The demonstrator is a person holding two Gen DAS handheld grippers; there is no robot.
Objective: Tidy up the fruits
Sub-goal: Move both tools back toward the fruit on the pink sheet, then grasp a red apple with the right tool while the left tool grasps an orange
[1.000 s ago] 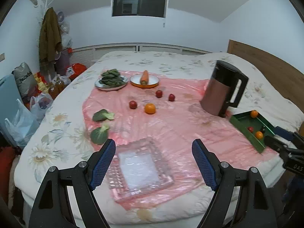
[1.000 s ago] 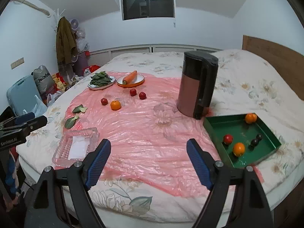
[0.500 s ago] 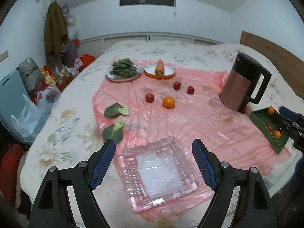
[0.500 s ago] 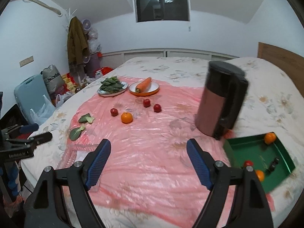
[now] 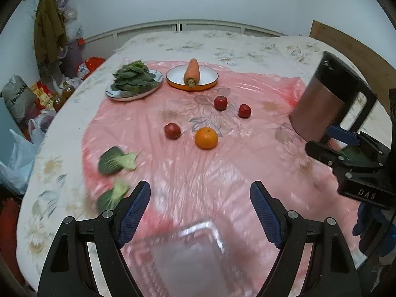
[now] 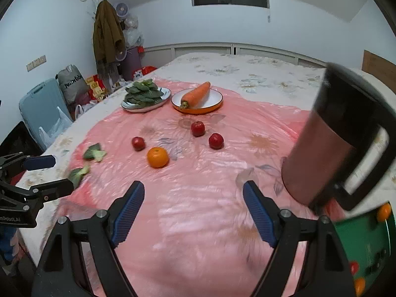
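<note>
Both grippers hang spread and empty, the left gripper over a blurred clear tray, the right gripper above pink plastic sheet. Ahead of them lie an orange and three red fruits; the green tray with more fruit sits right of the right gripper

left gripper | black frame, blue ribbed pads, silver screws
</note>
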